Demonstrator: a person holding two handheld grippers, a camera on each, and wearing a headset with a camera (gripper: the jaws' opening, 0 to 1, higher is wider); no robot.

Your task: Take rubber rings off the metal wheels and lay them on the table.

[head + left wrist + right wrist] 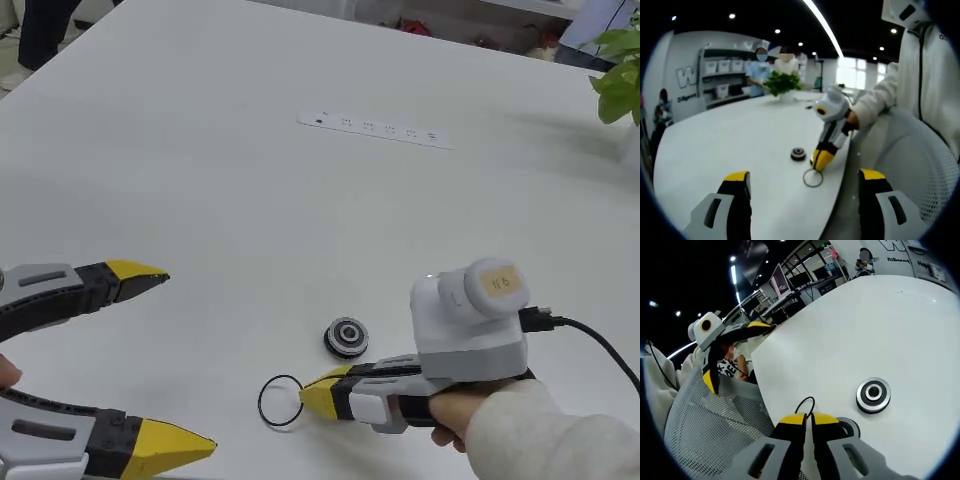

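Table (pixel 300 200) plain white. Rubber ring (pixel 280 401) black. Metal wheel (pixel 346 337) silver with dark grey and black rings round the middle. Right gripper (pixel 308 395) has yellow tips, black behind, then light grey and white body. Left gripper (pixel 188 360) has the same yellow tips, black, grey. Cable (pixel 590 340) black. Sleeve (pixel 550 440) off-white. Power strip (pixel 372 128) white. Plant (pixel 618 70) green. Chair (pixel 910 150) pale grey mesh.

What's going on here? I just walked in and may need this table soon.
A person is working two handheld grippers at a white table. The right gripper is shut on the edge of a black rubber ring that lies flat on the table, just beside a metal wheel. The left gripper hangs wide open off to the side, holding nothing.
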